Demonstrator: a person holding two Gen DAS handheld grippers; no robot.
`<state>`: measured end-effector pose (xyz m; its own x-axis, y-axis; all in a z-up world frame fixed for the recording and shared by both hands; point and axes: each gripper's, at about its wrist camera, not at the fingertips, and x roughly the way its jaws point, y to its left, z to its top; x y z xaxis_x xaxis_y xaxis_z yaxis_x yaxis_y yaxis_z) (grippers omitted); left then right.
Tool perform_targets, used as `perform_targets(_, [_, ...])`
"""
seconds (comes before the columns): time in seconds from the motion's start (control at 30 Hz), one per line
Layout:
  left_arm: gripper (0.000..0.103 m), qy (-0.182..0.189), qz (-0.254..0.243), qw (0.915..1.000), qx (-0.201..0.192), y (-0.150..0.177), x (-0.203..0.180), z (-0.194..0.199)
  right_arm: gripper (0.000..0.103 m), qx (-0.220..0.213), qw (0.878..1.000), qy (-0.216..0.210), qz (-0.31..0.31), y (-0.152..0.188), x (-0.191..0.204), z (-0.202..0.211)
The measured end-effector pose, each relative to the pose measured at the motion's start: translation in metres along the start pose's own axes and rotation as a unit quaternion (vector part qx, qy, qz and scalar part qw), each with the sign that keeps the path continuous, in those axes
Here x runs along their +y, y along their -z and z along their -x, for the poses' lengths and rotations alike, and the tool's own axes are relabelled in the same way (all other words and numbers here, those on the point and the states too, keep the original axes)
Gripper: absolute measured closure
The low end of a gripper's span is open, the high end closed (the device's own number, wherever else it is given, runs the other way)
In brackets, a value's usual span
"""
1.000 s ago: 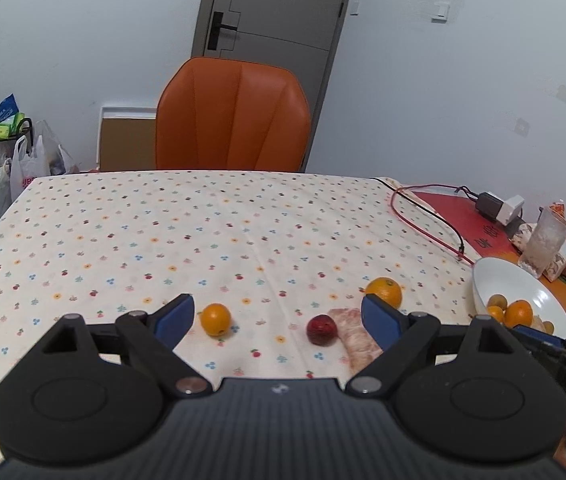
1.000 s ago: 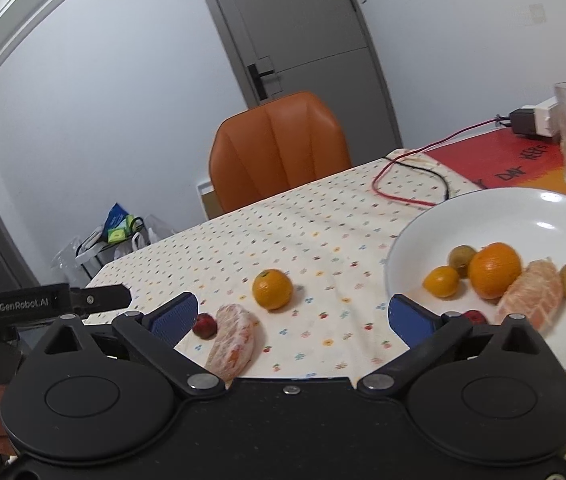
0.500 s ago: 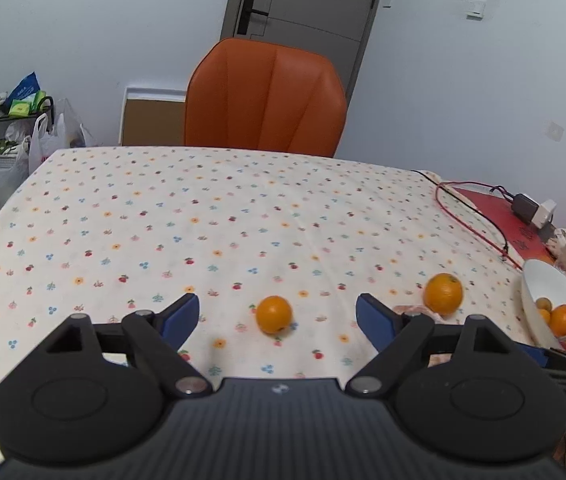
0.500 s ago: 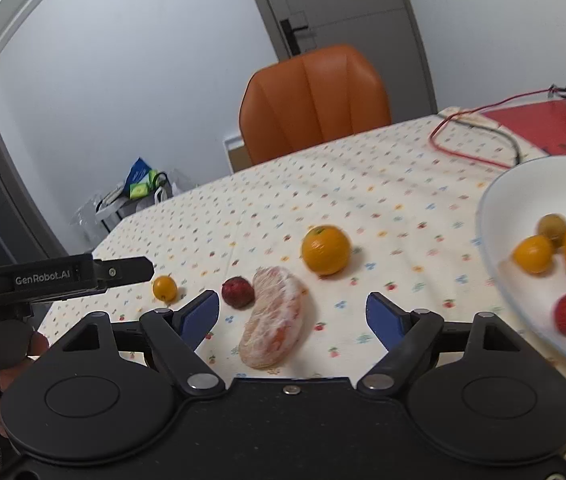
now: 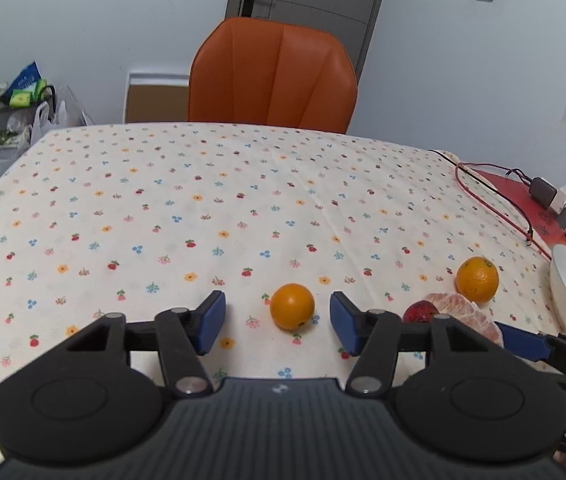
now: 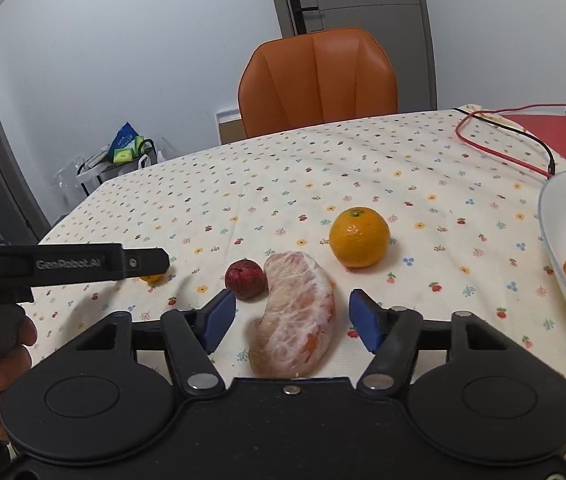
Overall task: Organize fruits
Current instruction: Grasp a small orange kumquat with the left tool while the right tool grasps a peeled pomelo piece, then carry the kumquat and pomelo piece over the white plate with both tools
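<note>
My left gripper (image 5: 277, 322) is open, its blue pads on either side of a small orange (image 5: 292, 306) on the floral tablecloth, not touching it. My right gripper (image 6: 292, 320) is open around a peeled pomelo segment (image 6: 296, 316). A dark red fruit (image 6: 244, 279) lies just left of the segment, and a larger orange (image 6: 359, 237) lies beyond it. The left gripper also shows in the right wrist view (image 6: 145, 261), hiding most of the small orange. A white plate (image 6: 559, 216) at the right holds several small fruits.
An orange chair (image 5: 273, 76) stands at the table's far edge. A red cable (image 5: 491, 208) and a charger (image 5: 545, 192) lie at the far right on a red mat. A rack with bags (image 5: 11, 120) stands left of the table.
Both grippers moved left and closer to the fruit. The small orange now sits between the left pads, and the pomelo segment between the right pads. The plate slid to the right edge.
</note>
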<state>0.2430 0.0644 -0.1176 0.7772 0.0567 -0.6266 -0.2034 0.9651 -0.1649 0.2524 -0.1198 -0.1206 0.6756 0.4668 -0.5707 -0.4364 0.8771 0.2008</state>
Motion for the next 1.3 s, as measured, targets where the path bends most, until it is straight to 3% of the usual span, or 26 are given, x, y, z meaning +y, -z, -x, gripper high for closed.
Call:
perform_targets(0.13, [0.065,-0.009,-0.007,0.9999,-0.006,0.001,-0.002,-0.001,0.059,-0.001,1.0,0.01,0.014,0.001,0.003,-0.001])
perform_targets(0.2, [0.081,-0.005,-0.003,1.0,-0.004,0.001,-0.001,-0.001,0.065,-0.001,1.0,0.018,0.015,0.0,0.003,-0.002])
perform_targets(0.73, [0.081,0.017,-0.006,0.9994,-0.029,0.002,-0.015,0.031,0.085,-0.011,1.0,-0.003,-0.013,0.002,-0.018,0.023])
perform_targets(1.3, [0.081,0.06,-0.024,0.9968,-0.047,0.0,-0.054,0.051,0.086,-0.046,0.998,0.009,-0.038,0.001,-0.049,0.063])
